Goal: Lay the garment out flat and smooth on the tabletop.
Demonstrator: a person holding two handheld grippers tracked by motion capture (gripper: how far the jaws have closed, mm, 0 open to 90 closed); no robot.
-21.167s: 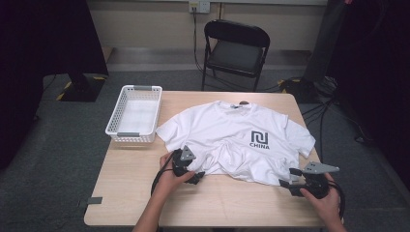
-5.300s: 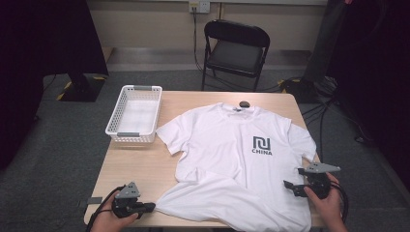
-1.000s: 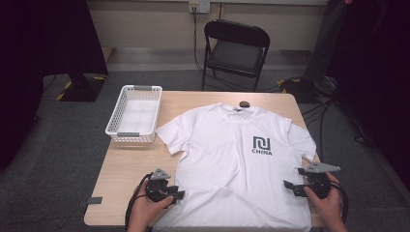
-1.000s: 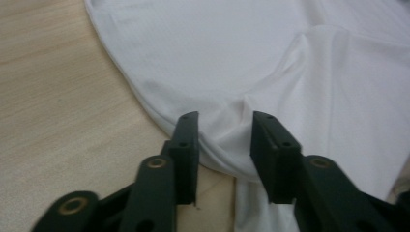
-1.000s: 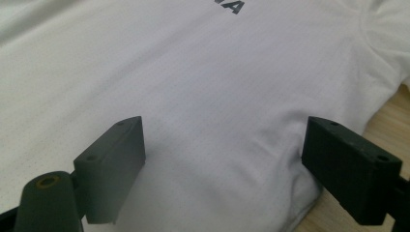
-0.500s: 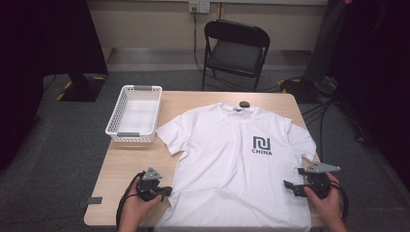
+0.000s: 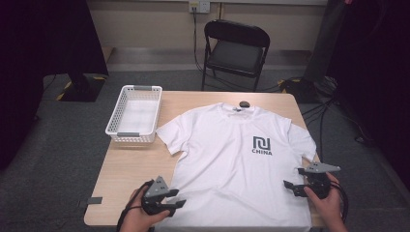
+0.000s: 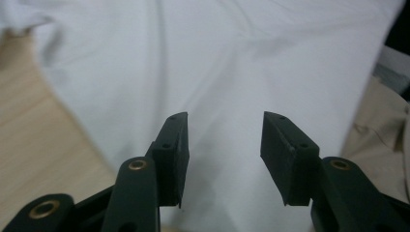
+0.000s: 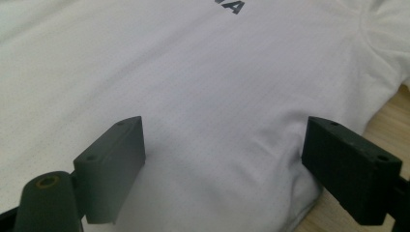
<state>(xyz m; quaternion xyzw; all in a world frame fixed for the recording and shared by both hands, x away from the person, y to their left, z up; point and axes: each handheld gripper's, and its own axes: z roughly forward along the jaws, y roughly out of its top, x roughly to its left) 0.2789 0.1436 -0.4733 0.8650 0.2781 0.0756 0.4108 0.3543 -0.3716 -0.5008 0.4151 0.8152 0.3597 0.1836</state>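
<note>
A white T-shirt with a dark "CHINA" print lies flat, front up, on the wooden table. My left gripper sits at the shirt's lower left hem. Its jaws have just been opening and now stand apart over the cloth in the left gripper view, with no fabric pinched between the pads. My right gripper rests at the lower right hem, its jaws spread wide. In the right gripper view the shirt lies under them and the hem corner runs near the right jaw.
A white mesh basket stands on the table's left side beside the sleeve. A small dark object lies just beyond the collar. A black folding chair stands behind the table, and cables trail on the floor at right.
The left gripper's jaws have opened off the lower left hem, and that hand has shifted slightly right along the table's near edge. The right gripper has stayed put.
</note>
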